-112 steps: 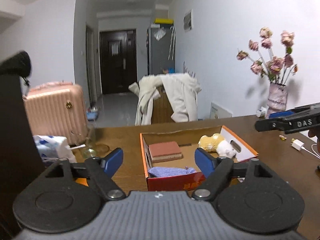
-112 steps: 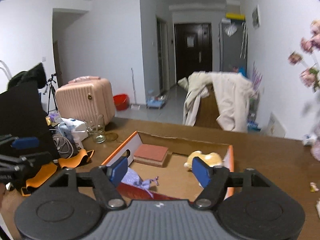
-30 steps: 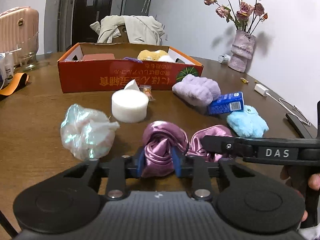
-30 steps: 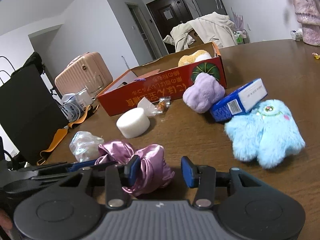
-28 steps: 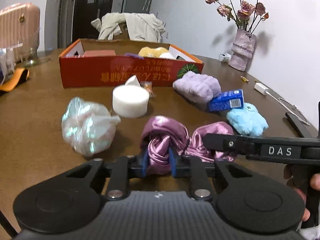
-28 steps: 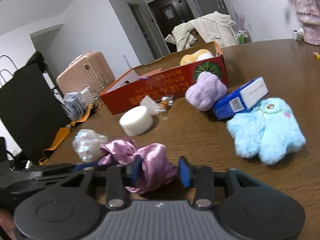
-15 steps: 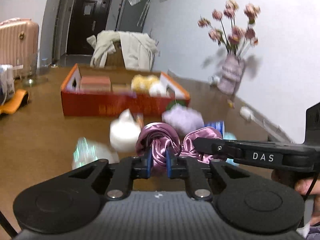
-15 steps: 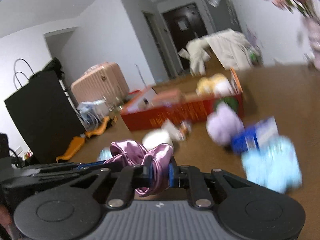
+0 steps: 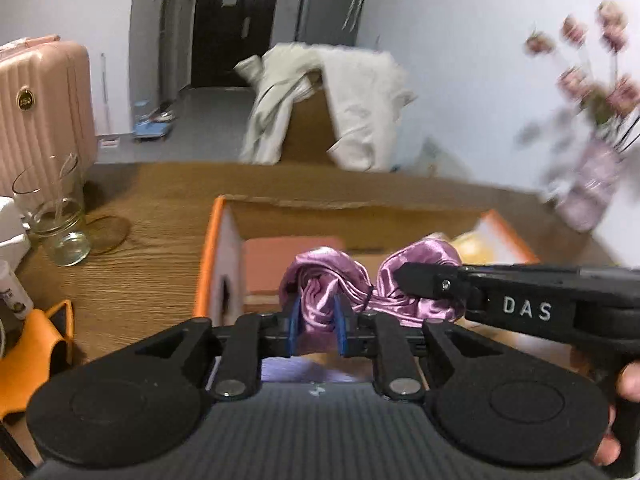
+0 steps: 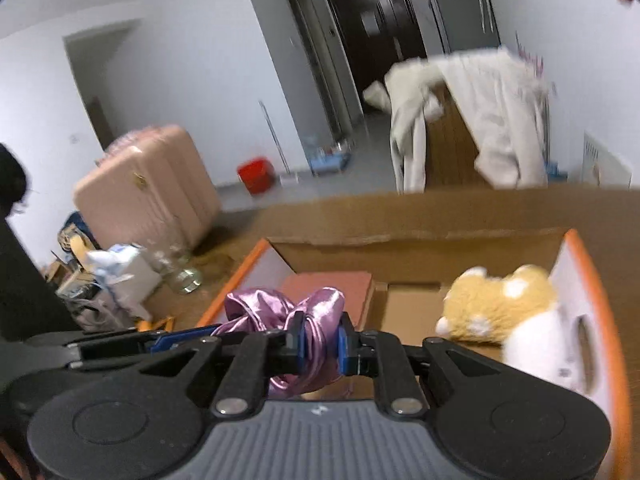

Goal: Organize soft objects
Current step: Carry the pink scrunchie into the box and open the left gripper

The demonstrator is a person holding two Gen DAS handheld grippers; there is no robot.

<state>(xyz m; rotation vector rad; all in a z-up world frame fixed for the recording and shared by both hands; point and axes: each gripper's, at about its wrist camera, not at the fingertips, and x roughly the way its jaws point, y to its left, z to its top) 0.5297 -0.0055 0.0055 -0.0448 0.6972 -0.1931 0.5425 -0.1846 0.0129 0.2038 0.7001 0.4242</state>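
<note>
My left gripper pinches one lobe of the purple satin cloth, though its jaws are easing open around the fabric; my right gripper is clamped tight on the other lobe. Between them the cloth hangs off the table, its long axis running left to right from one gripper to the other, directly ahead of both sets of fingers. Below and just beyond lies the orange cardboard box: a pink pad at its left, a yellow plush toy at its right. I judge the bare floor between them, just under the cloth, the drop spot.
</note>
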